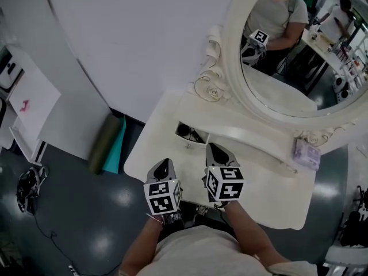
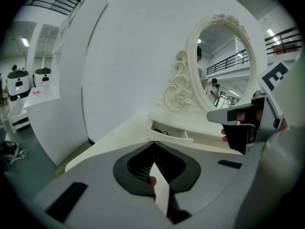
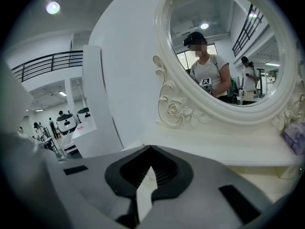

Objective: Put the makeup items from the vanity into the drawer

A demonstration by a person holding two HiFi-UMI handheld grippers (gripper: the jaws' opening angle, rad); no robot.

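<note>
The white vanity has a small drawer standing open in its raised shelf, with dark items lying inside. Both grippers hover above the table's front part, just in front of that drawer. My left gripper has its jaw tips meeting, with nothing held that I can make out. My right gripper is shut too and empty; in the left gripper view it shows at the right, level with the open drawer. A lavender box sits on the shelf at the far right.
The oval mirror in its carved frame rises behind the shelf and reflects the person. A white wall panel stands left of it. A rolled olive and teal mat leans by the vanity's left side. A dark bundle lies on the floor.
</note>
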